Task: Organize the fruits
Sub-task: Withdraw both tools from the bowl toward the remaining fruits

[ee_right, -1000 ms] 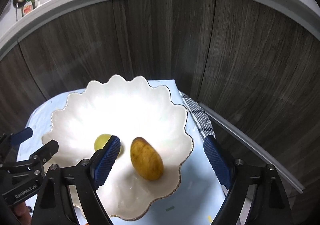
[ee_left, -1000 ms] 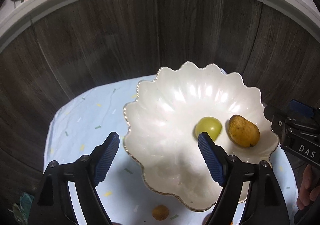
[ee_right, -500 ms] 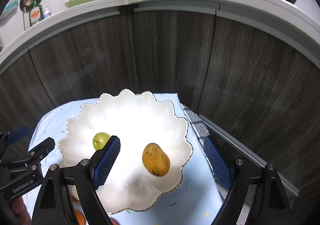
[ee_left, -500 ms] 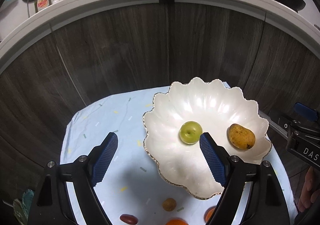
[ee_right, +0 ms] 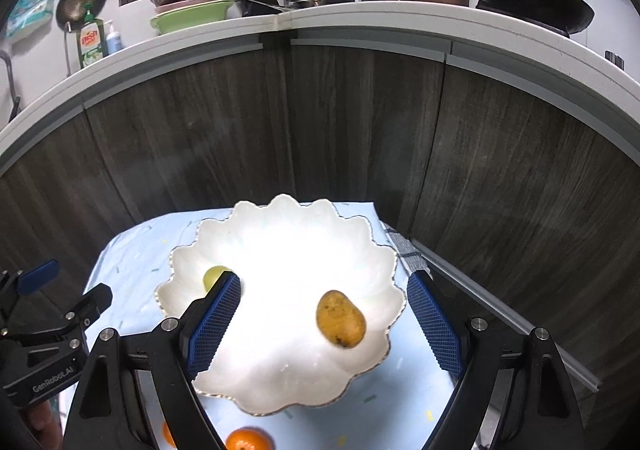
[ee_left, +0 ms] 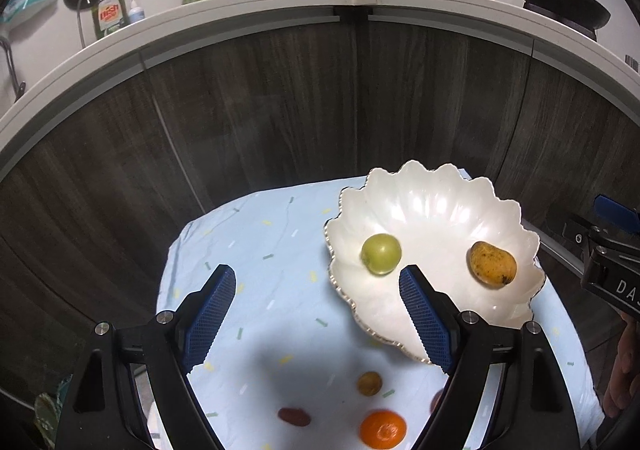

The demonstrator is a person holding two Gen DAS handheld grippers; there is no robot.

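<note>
A white scalloped bowl (ee_left: 436,206) (ee_right: 280,370) stands on a pale blue cloth and holds a green round fruit (ee_left: 381,253) (ee_right: 214,276) and a yellow mango (ee_left: 492,263) (ee_right: 341,319). On the cloth in front of the bowl lie an orange (ee_left: 383,429) (ee_right: 249,440), a small brown fruit (ee_left: 369,383) and a dark red fruit (ee_left: 294,416). My left gripper (ee_left: 316,314) hangs open and empty above the cloth, left of the bowl. My right gripper (ee_right: 324,322) is open and empty above the bowl, the mango showing between its fingers far below.
The cloth (ee_left: 256,250) covers a small table that stands against dark wood cabinet doors (ee_left: 280,110). Above them runs a white counter (ee_right: 360,22) with pans, dishes, a wok and a soap bottle. A checked towel (ee_right: 404,250) lies at the table's right edge.
Both grippers have risen and drawn back from the bowl, which looks smaller. The fruits lying on the cloth and the counter top have come into view. Both stay open.
</note>
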